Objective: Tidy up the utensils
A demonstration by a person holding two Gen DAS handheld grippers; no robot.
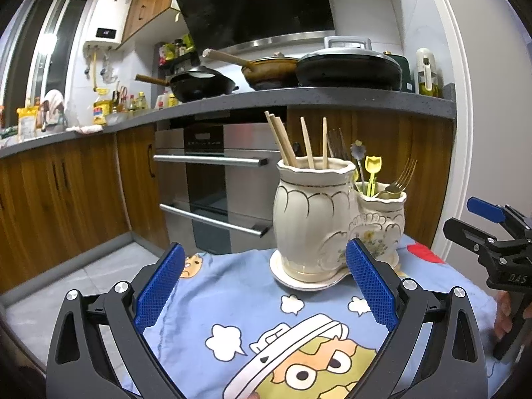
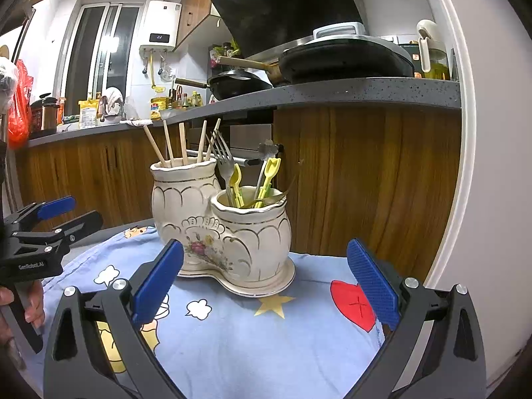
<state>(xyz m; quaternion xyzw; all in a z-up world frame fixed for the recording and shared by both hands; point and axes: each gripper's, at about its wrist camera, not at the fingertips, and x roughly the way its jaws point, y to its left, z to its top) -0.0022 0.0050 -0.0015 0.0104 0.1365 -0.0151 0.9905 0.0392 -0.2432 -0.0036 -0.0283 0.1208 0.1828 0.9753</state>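
Note:
A cream ceramic double utensil holder [image 1: 319, 219] [image 2: 219, 229] stands on its saucer on a blue cartoon cloth [image 1: 252, 316] [image 2: 266, 339]. Its tall pot holds several wooden chopsticks [image 1: 282, 139] [image 2: 183, 143]. Its short pot [image 2: 252, 232] holds metal forks [image 2: 222, 159] [image 1: 402, 176] and yellow plastic picks [image 1: 371, 169] [image 2: 269, 176]. My left gripper [image 1: 266, 266] is open and empty, just in front of the holder. My right gripper [image 2: 266, 262] is open and empty, also in front of it. Each gripper shows at the edge of the other's view, the right one [image 1: 492, 229] and the left one [image 2: 43, 222].
The cloth covers a small table with its edges close behind the holder. Beyond stand wooden cabinets [image 1: 66, 193], a steel oven [image 1: 216, 183] and a grey counter [image 1: 299, 99] with pans. A white door frame [image 2: 465, 166] is at the right.

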